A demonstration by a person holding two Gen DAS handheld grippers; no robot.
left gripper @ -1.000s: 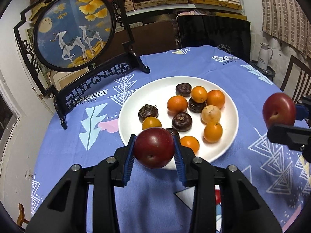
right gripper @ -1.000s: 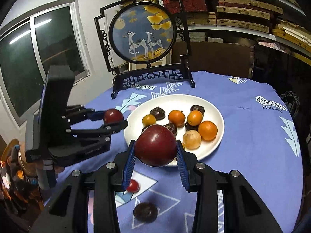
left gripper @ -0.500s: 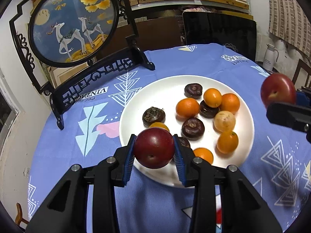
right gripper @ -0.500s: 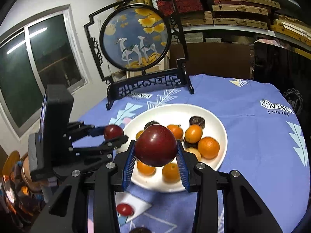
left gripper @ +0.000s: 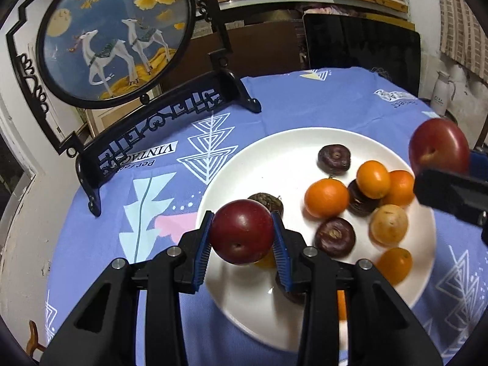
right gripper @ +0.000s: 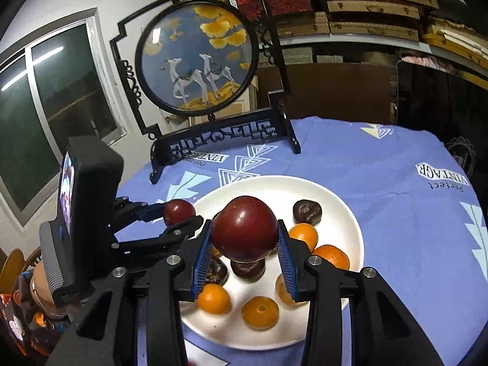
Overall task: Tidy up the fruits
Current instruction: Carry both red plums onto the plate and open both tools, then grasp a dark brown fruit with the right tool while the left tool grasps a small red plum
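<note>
Pinching a dark red plum [left gripper: 242,231] between its blue ribbed pads, the left gripper [left gripper: 242,238] hangs over the near-left rim of the white plate [left gripper: 268,164], the fruit clear of the dish beneath it. In the same manner the right gripper [right gripper: 245,239] is clamped on a second red plum [right gripper: 245,227], held above the near part of the plate; in the left wrist view that second plum and its black finger show at the right edge of the picture, over the plate's right rim. On the plate lie several oranges [left gripper: 326,197], a few dark brown flattened fruits [left gripper: 334,237] and one pale yellow-brown round fruit [left gripper: 389,223], gathered mostly toward the plate's right half as the left wrist camera sees it, some touching each other. The plate rests on the surface, which is covered by a blue cloth [left gripper: 305,103] printed with white triangle patterns and the word VINTAGE. At the far-left edge of the surface stands a round painted screen [left gripper: 116,33] showing two white deer, set upright in a black carved stand. Behind the surface are shelves [right gripper: 372,12] stacked with flat boxes, and a window [right gripper: 36,116] shows dark in the right wrist view.
</note>
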